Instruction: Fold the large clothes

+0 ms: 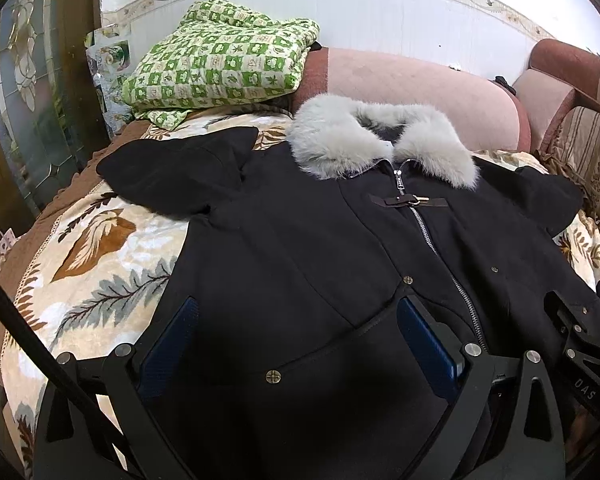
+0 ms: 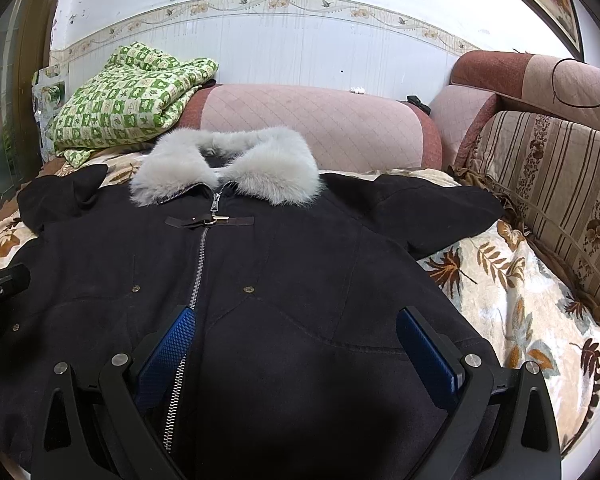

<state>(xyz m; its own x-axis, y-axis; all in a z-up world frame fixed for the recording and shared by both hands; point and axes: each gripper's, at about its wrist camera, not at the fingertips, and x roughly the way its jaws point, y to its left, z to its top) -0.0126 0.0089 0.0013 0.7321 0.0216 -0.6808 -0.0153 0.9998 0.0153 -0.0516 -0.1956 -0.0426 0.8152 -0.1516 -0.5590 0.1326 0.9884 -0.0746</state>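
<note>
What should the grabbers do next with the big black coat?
Probably close the left gripper on the black coat and fold that side inward. Both grippers are open, the right gripper too, and the coat lies flat, zipped and unfolded on the leaf-print blanket.

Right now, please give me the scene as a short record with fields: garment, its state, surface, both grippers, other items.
garment: black coat with grey fur collar
state: spread flat, front up, zipper closed, not yet folded
surface: leaf-pattern blanket
left gripper: open, over the coat's lower part
right gripper: open, over the coat's lower part
other items: green checked quilt, folded, behind the coat
</note>
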